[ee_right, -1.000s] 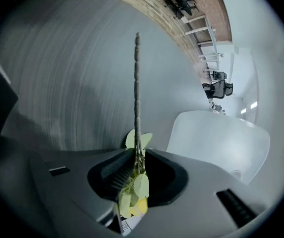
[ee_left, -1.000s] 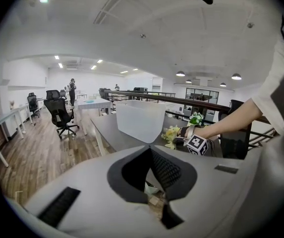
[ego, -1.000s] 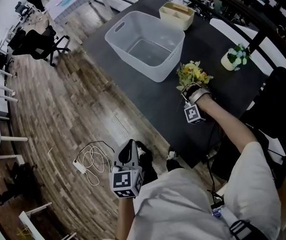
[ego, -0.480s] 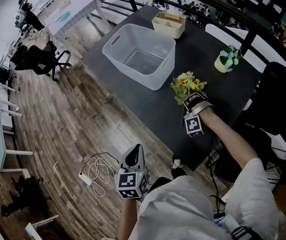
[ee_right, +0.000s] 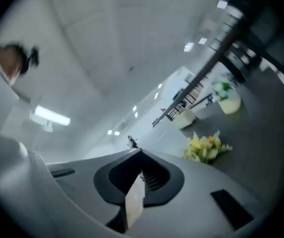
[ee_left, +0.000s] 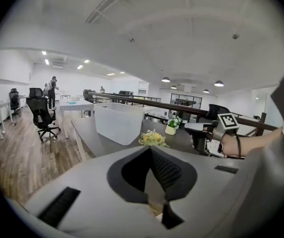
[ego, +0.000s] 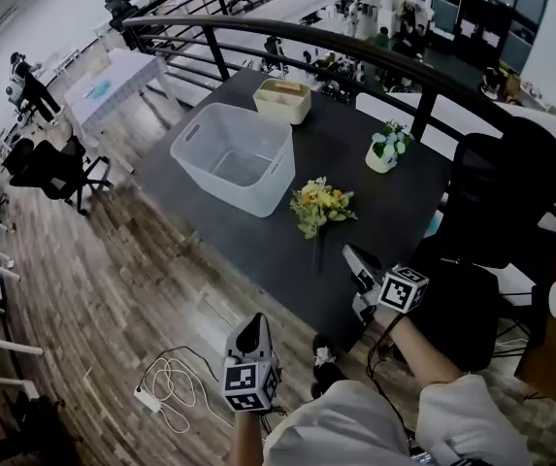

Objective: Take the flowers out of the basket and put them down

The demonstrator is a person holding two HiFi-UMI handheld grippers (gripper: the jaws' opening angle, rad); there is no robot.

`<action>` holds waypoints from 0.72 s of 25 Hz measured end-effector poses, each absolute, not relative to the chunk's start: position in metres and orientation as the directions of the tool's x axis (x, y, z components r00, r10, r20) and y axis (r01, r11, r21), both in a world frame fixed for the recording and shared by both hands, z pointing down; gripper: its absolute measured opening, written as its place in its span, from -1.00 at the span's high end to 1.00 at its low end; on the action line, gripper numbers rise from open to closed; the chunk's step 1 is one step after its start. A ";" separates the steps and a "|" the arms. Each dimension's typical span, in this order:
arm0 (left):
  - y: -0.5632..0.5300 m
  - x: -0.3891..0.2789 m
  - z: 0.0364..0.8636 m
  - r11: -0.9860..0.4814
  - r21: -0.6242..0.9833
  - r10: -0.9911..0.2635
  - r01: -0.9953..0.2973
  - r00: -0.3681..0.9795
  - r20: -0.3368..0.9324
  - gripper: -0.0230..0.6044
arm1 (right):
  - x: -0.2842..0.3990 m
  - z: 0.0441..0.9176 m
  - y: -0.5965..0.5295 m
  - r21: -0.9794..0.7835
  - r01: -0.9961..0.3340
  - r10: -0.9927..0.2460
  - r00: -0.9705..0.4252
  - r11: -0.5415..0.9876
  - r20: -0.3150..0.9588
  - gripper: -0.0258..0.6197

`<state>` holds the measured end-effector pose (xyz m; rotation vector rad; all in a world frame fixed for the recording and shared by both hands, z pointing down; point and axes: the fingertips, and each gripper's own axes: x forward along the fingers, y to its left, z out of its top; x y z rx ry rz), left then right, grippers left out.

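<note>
Two tools sit nearest, both empty. The left tool [ego: 256,323] hangs low over the wooden floor [ego: 113,260], its jaws pressed together on nothing. A coiled white cable [ego: 173,384] lies on the boards to its left. The right tool [ego: 352,280] hovers at the near edge of the dark counter [ego: 394,207], jaws parted, nothing between them.

Only bare counter lies between that tool and the flowers [ego: 322,205], which lie on their side, outside the basket, near the tool but apart from it. Their long axis runs near to far. The bare stem end points back toward the right tool, and the yellow blossoms point away, toward the white basket [ego: 221,190]. The basket stands empty just beyond them to the left, not touching them.

Farther right a small pot of pale blooms [ego: 386,149] stands well apart. A beige box [ego: 282,100] sits behind the basket. A black chair [ego: 501,192] stands at the counter's right end, and a black railing [ego: 423,71] runs behind everything.

Half a second ago the right tool was down at the stem with the bouquet at its tip. It has since let go and drawn back to the counter's edge. The left tool has stayed low.
</note>
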<state>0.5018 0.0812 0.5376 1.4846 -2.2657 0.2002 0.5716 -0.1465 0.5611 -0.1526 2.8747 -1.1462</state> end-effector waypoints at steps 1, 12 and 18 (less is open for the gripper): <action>0.083 0.511 0.537 0.421 0.112 -0.843 -0.900 -0.343 0.414 0.85 | 0.590 0.560 -0.145 -0.774 -0.070 -0.153 -0.988 0.629 -0.035 0.93; 0.135 0.591 0.540 0.447 0.157 -0.858 -0.880 -0.373 0.353 0.85 | 0.714 0.592 -0.047 -0.516 -0.462 -0.307 -0.881 0.722 0.359 0.91; 0.156 0.605 0.536 0.440 0.156 -0.863 -0.885 -0.369 0.344 0.85 | 0.753 0.579 -0.030 -0.410 -0.507 -0.370 -0.852 0.758 0.370 0.91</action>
